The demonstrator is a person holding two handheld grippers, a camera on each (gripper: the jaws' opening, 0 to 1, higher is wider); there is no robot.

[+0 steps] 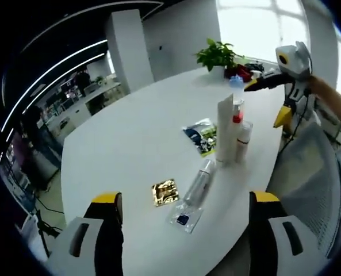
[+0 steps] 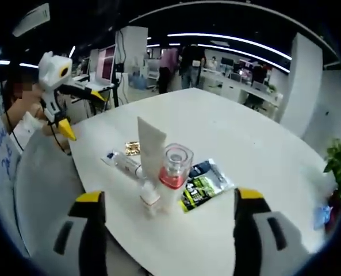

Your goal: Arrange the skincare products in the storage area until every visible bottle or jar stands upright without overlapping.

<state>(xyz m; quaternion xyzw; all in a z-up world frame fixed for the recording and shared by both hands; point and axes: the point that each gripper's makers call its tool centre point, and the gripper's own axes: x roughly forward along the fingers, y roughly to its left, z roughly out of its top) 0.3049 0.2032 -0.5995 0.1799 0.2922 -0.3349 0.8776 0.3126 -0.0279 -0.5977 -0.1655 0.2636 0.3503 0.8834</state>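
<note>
Both my tools (image 1: 184, 215) (image 2: 169, 215) open & empty; clear bottle (image 1: 199, 183) lies flat on tabletop (image 1: 130, 144) near edge, a clumsy nudge could roll it off or topple upright tube (image 1: 224, 129).

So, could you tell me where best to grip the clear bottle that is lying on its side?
Probably across its mid-body, coming down from above with the left tongs. The clear bottle lies flat on the table, long sides exposed, between the gold packet and the standing tube, so a cross-body pinch should fit.
</note>
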